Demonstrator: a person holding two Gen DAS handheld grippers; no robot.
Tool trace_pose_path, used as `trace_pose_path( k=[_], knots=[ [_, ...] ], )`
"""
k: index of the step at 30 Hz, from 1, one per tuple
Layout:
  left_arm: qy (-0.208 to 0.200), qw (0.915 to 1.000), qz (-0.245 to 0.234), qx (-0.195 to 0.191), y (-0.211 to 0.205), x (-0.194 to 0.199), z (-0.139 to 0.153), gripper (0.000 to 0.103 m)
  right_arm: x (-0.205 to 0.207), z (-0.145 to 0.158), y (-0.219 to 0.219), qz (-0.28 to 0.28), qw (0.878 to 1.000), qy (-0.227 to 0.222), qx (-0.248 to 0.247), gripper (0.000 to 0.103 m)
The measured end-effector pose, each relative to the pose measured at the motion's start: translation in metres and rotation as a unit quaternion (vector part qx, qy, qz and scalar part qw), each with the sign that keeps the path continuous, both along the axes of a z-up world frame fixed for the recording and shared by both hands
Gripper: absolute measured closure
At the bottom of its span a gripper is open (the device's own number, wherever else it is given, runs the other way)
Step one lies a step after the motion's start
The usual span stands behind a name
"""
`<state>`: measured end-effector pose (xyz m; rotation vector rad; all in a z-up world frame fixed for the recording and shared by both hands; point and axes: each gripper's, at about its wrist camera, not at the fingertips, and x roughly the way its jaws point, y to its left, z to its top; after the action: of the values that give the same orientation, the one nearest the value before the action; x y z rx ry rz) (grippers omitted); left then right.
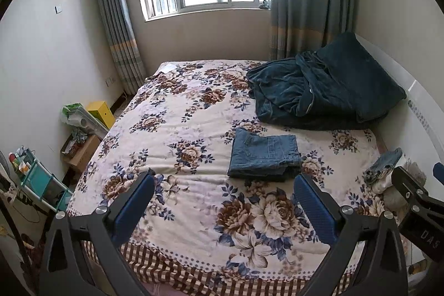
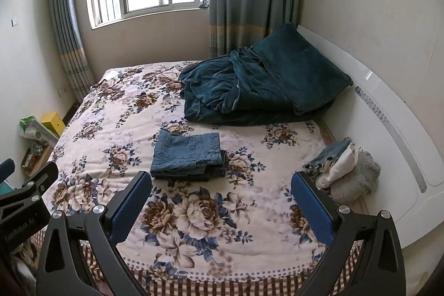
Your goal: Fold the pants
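Blue denim pants (image 1: 265, 156) lie folded into a compact rectangle on the floral bedspread (image 1: 177, 113), near the middle of the bed; they also show in the right wrist view (image 2: 188, 157). My left gripper (image 1: 224, 185) is open and empty, raised above the bed's near edge, short of the pants. My right gripper (image 2: 222, 182) is open and empty, held beside the left one at a like height. The right gripper's body shows at the right edge of the left wrist view (image 1: 416, 201).
A crumpled dark teal blanket (image 2: 258, 85) covers the far right of the bed by the white headboard (image 2: 388, 129). A small pile of clothes (image 2: 344, 171) sits at the right edge. Boxes and a teal rack (image 1: 38, 179) stand on the floor at left.
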<state>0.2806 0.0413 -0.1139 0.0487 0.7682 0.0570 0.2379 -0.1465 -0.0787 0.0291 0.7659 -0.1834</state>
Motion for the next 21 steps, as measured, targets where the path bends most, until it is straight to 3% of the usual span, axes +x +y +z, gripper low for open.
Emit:
trace_pose_path(
  k=[21],
  knots=[
    [-0.002, 1.0000, 0.000, 0.001, -0.0010, 0.0016, 0.0030, 0.000, -0.0044, 0.0014, -0.0018, -0.001, 1.000, 0.000, 0.007, 0.001]
  ],
)
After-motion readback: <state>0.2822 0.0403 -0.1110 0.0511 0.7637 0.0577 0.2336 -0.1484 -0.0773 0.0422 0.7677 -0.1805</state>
